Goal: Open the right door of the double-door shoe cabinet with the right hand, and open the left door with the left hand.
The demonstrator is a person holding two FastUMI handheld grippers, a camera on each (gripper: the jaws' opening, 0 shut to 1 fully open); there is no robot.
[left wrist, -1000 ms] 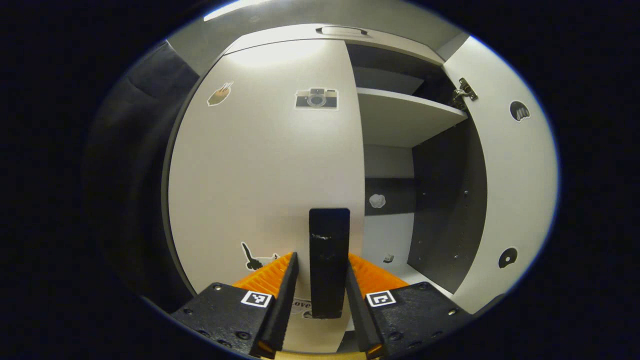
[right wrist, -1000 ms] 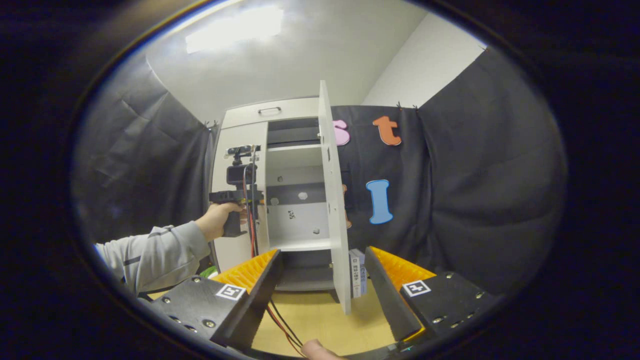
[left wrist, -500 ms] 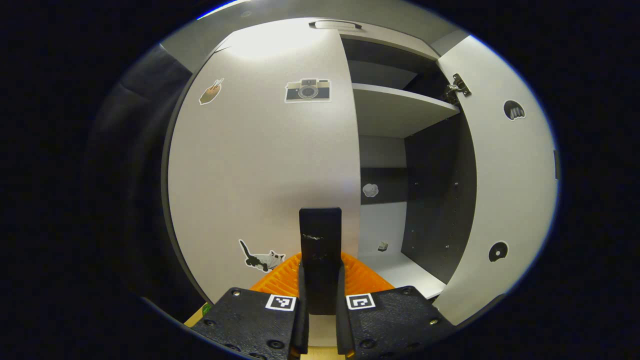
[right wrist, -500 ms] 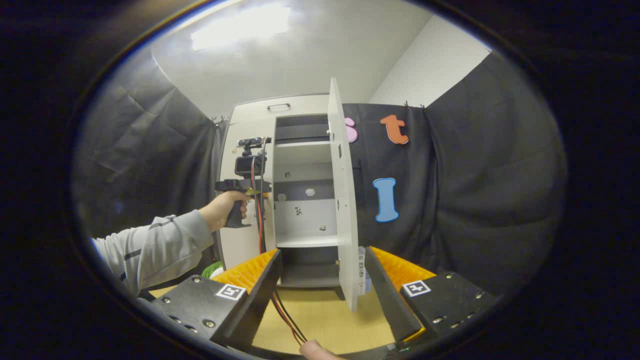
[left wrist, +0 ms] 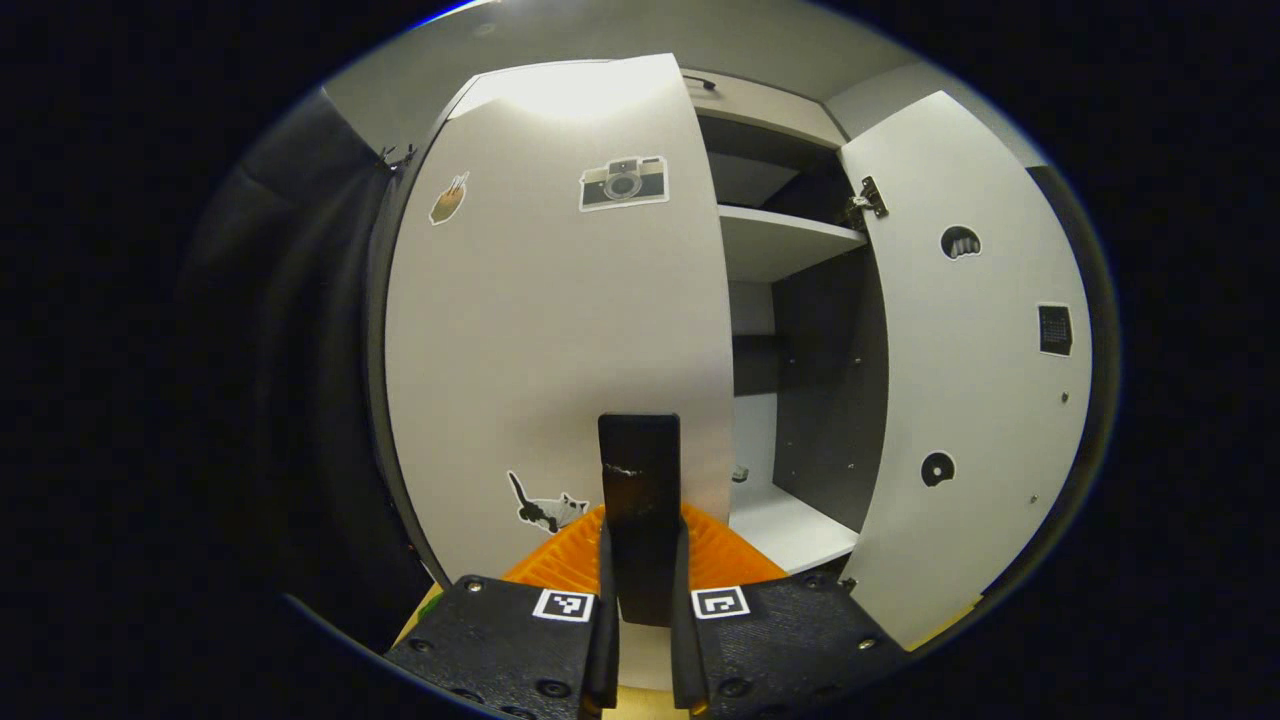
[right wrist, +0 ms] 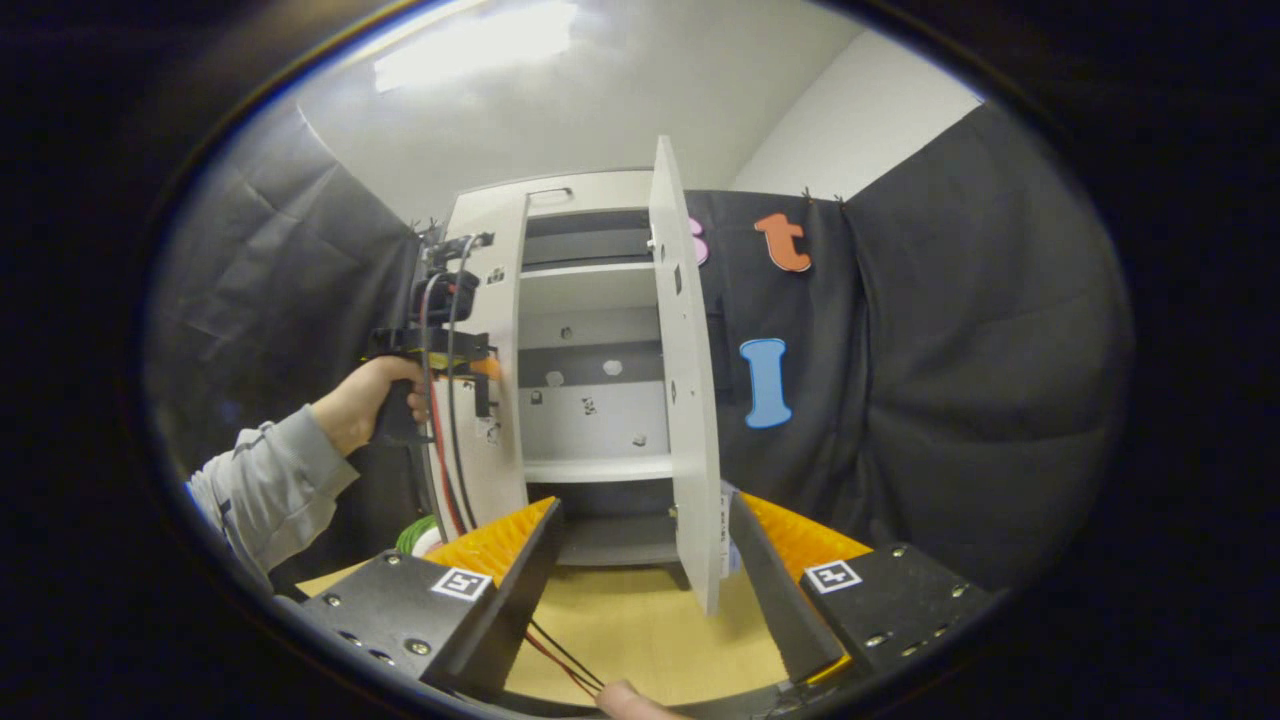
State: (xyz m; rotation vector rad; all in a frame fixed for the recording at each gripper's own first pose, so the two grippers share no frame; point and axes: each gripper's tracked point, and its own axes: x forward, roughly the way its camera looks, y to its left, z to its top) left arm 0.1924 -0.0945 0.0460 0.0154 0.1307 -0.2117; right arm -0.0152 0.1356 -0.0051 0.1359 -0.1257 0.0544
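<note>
With the left tongs [left wrist: 640, 600] clamped on the handle [left wrist: 640, 520] of the left door [left wrist: 560, 330], part-open just ahead, pull along the hinge arc; right tongs [right wrist: 640, 560] gape, right door [right wrist: 685, 400] open ahead.

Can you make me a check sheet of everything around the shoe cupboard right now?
Surface: tan floor in front of the cupboard.
Job's things: right door swung wide open; left door partly open, its black handle between the left tongs' fingers. Shelves inside look bare apart from small stickers.
Clutter: something green low beside the cupboard, too hidden to name; flat items behind the right door's foot.
Grippers: left tongs shut on the handle, held by a hand; right tongs open, holding nothing, back from the cupboard.
Cables: red and black wires hang from the left tongs.
Surroundings: black cloth wall, white ceiling with a light.
</note>
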